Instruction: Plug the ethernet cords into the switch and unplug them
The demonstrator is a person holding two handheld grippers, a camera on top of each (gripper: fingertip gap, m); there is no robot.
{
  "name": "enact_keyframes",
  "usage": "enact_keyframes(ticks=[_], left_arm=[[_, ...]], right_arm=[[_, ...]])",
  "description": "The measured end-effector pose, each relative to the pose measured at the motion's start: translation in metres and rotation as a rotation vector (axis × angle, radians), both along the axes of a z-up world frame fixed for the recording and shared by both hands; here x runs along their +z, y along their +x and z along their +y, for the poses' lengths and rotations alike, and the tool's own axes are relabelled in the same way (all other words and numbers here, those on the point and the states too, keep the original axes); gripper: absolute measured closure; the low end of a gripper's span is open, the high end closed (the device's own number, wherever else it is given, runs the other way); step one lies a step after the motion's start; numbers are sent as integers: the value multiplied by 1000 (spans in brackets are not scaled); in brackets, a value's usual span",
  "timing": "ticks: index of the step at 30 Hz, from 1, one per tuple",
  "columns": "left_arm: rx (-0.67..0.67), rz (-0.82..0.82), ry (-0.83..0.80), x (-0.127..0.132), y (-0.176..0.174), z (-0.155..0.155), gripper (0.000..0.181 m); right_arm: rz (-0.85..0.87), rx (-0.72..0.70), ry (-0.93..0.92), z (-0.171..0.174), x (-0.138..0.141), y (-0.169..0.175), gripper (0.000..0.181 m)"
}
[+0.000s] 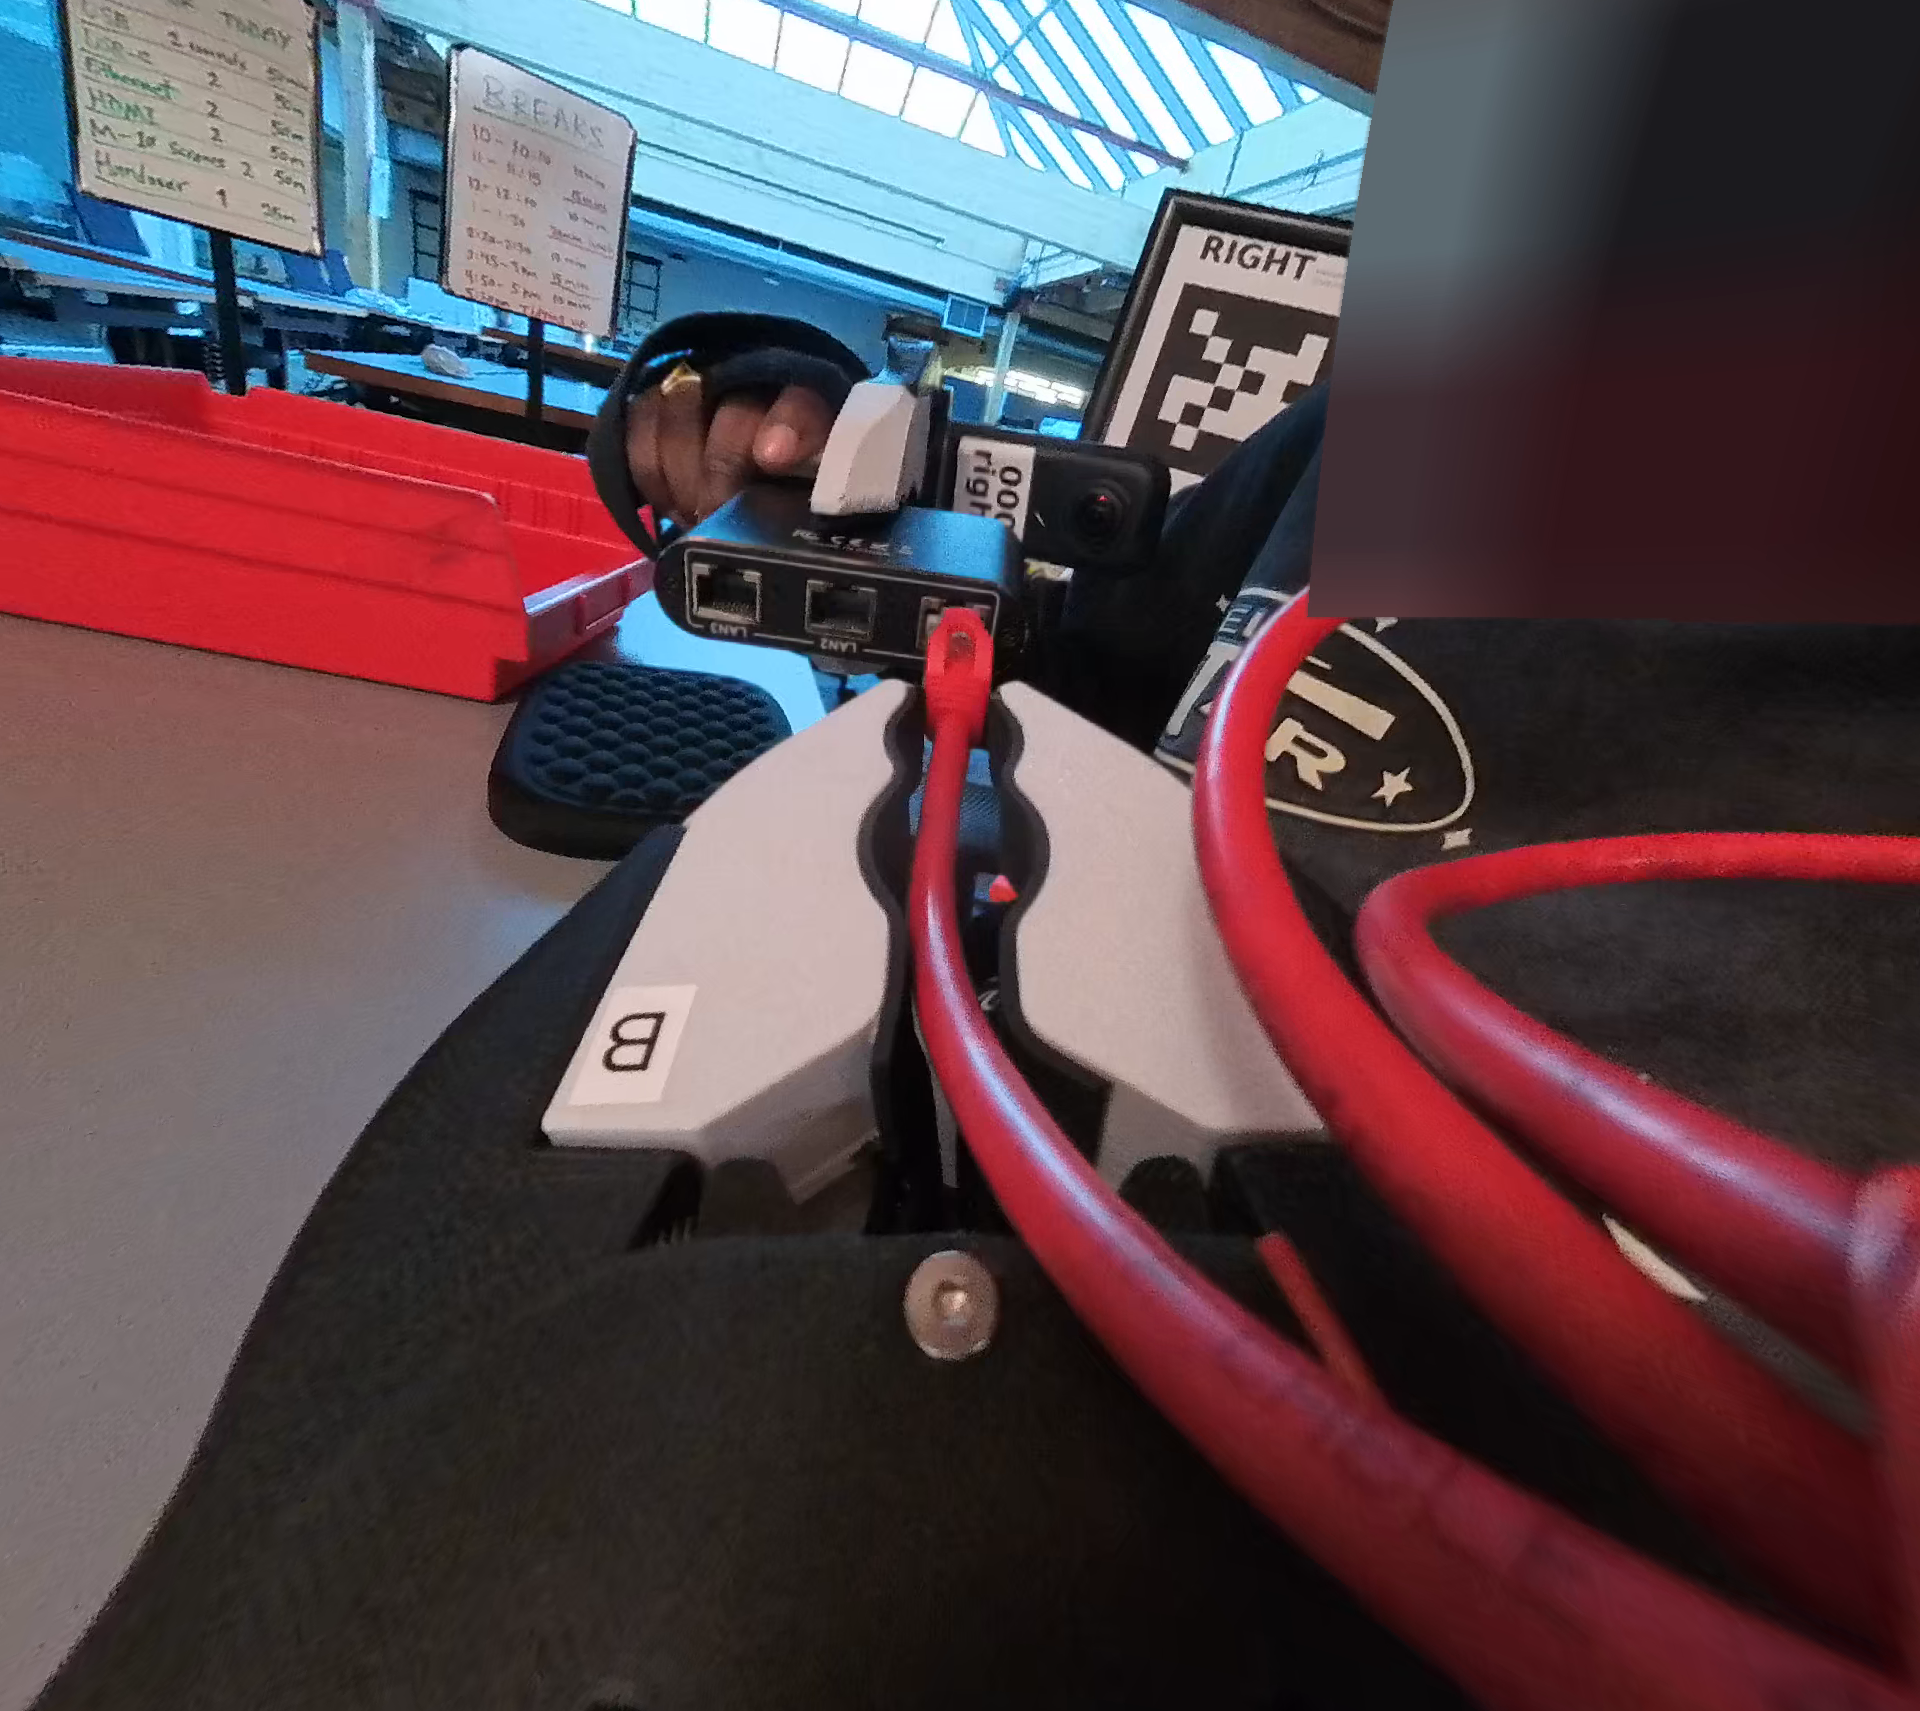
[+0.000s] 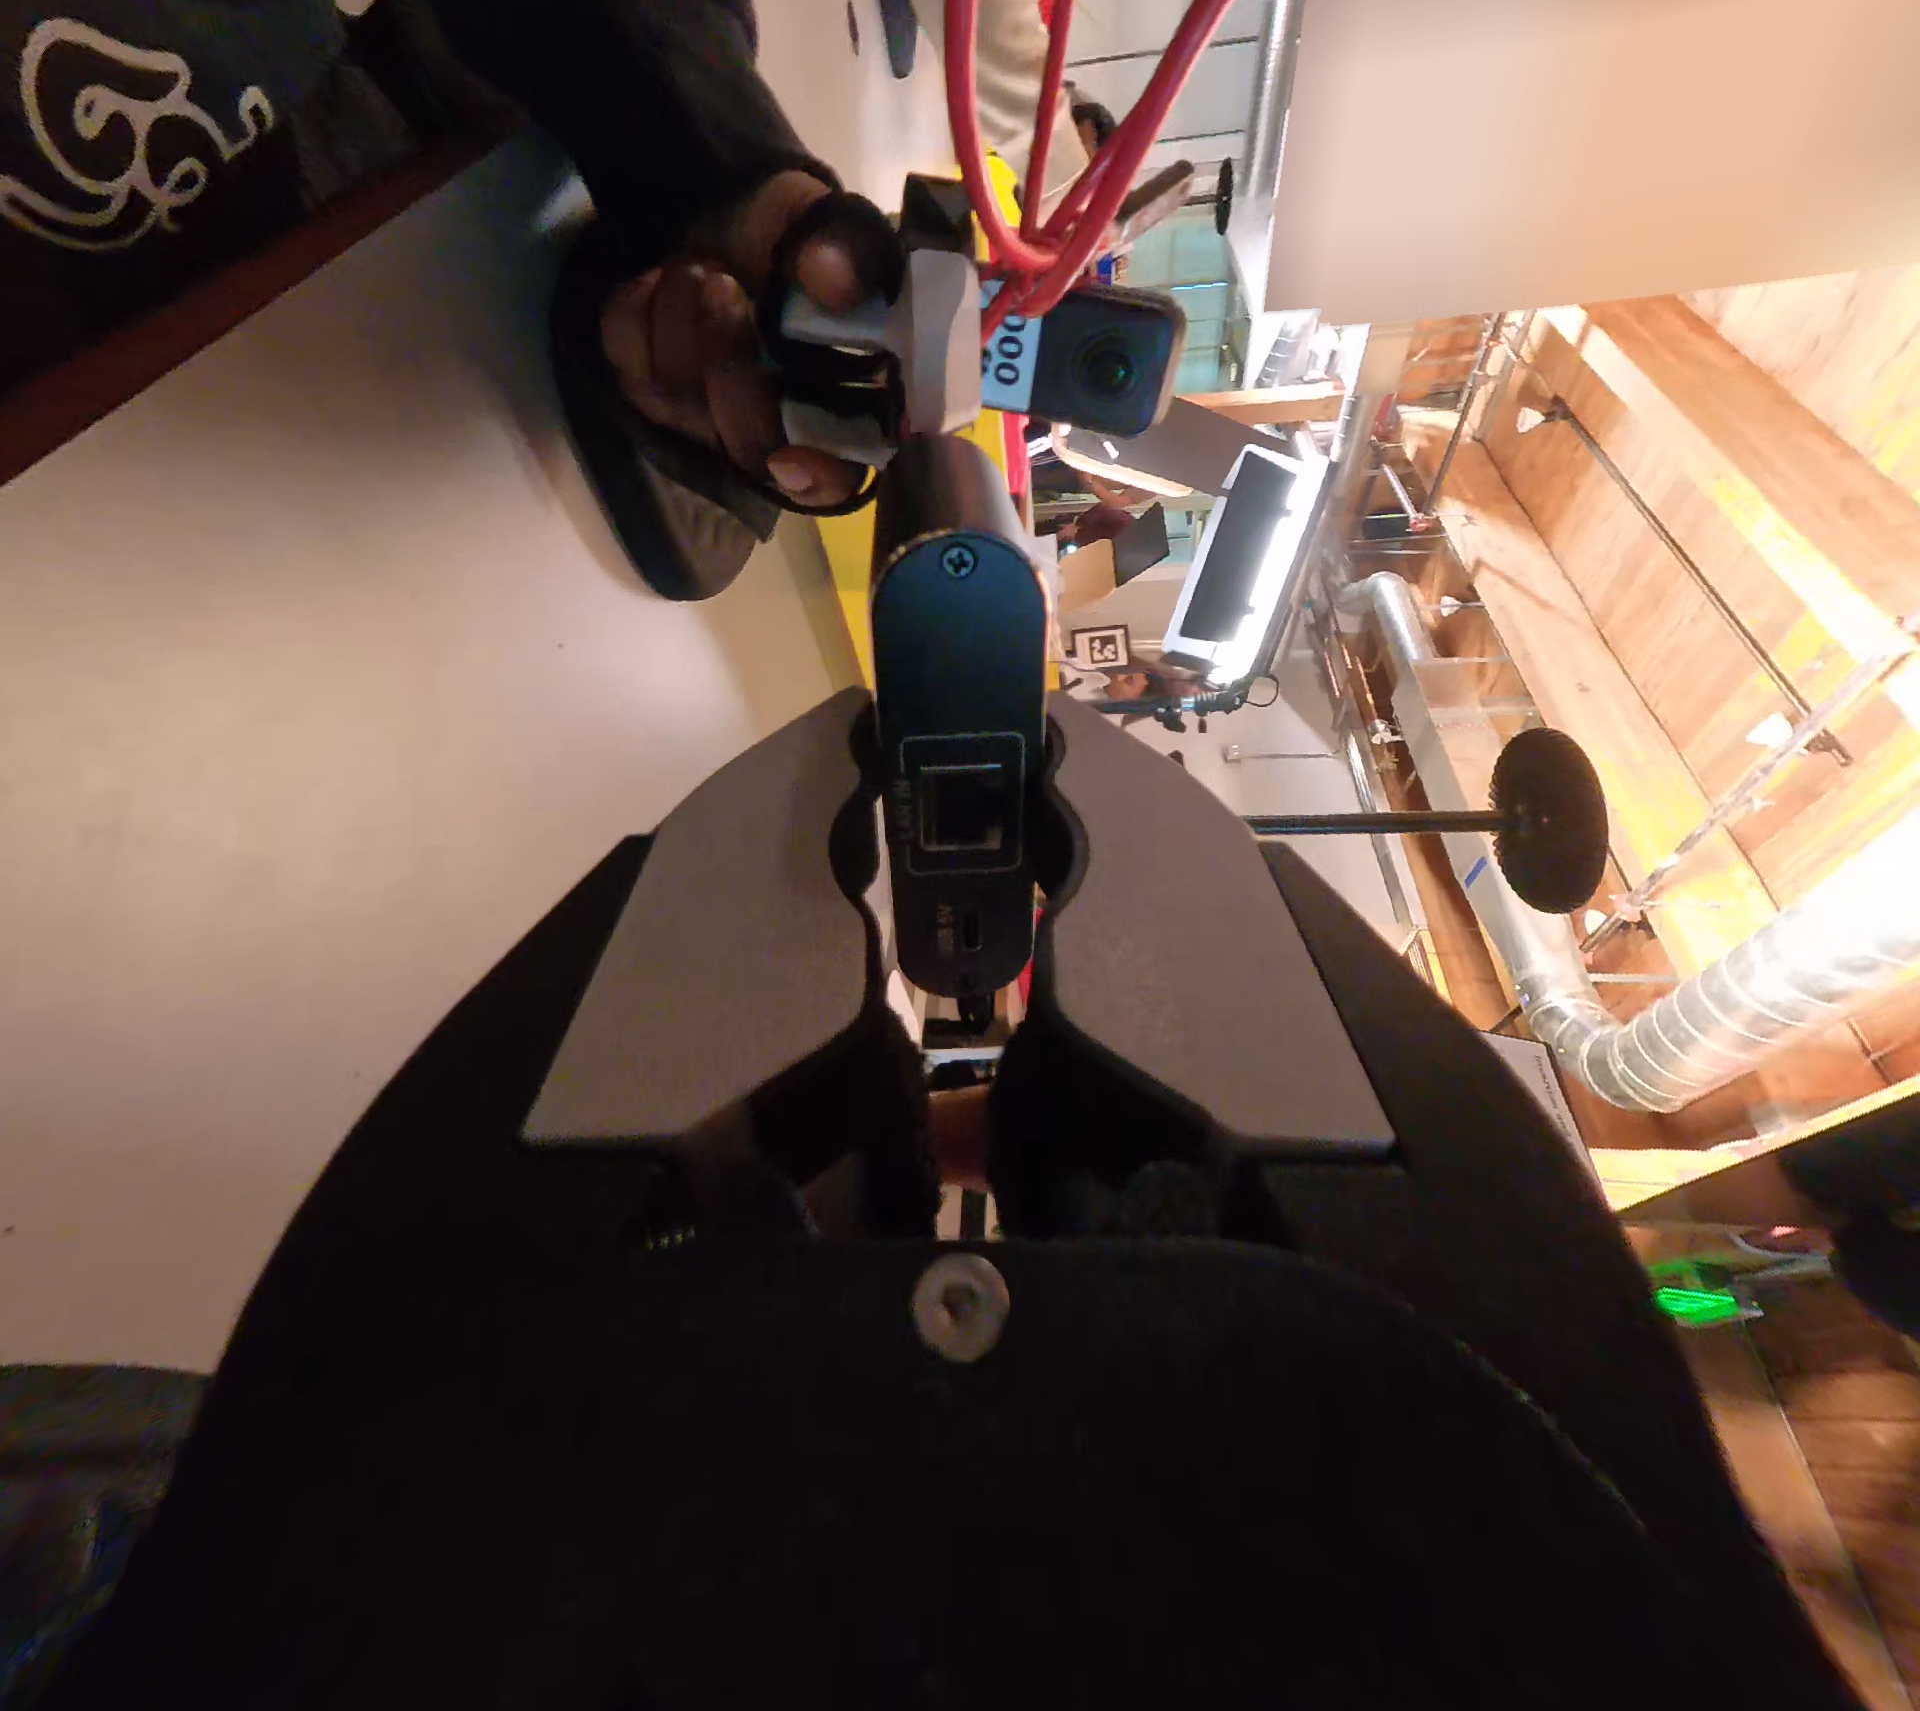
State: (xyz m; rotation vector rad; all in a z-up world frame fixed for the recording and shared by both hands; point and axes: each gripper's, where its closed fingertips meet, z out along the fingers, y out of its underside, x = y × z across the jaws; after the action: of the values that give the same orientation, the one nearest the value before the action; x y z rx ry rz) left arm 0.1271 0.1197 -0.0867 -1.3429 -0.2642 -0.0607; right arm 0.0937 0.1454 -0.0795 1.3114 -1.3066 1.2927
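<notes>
In the left wrist view my left gripper [image 1: 953, 705] is shut on a red ethernet cord [image 1: 1039, 1069] just behind its plug [image 1: 958, 645]. The plug sits at the rightmost port of a small black switch [image 1: 842, 565]; the two ports to its left are empty. The right gripper's grey finger [image 1: 868, 456] presses on the switch's top. In the right wrist view my right gripper [image 2: 956, 814] is shut on the switch [image 2: 958, 726], held off the table, its single-port end facing the camera. The left gripper [image 2: 935, 352] shows beyond it, with red cord loops [image 2: 987, 103].
A red plastic bin [image 1: 260, 539] lies on the grey table [image 1: 208, 934] at left. A black honeycomb pad [image 1: 644, 736] lies under the switch. A person's dark printed shirt [image 1: 1558, 830] is at right. Two whiteboards on stands [image 1: 187, 72] stand behind. Some 5 cm of space lies between my two pairs of fingers.
</notes>
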Motion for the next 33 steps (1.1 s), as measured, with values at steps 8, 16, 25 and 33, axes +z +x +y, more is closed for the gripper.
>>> enact_keyframes(ticks=[8, 16, 25, 33], left_arm=[[44, 27, -64, -7, -2, 6, 170], [112, -18, -93, -12, -13, 5, 171], [265, -27, -59, -6, -34, -10, 155], [851, 174, -166, 15, -63, -112, 150]], right_arm=[[27, -77, 76, -3, -11, -6, 157], [6, -213, 125, -7, -19, -18, 157], [108, -278, 23, -9, -3, -38, 157], [259, -456, -68, 38, 8, -91, 156]])
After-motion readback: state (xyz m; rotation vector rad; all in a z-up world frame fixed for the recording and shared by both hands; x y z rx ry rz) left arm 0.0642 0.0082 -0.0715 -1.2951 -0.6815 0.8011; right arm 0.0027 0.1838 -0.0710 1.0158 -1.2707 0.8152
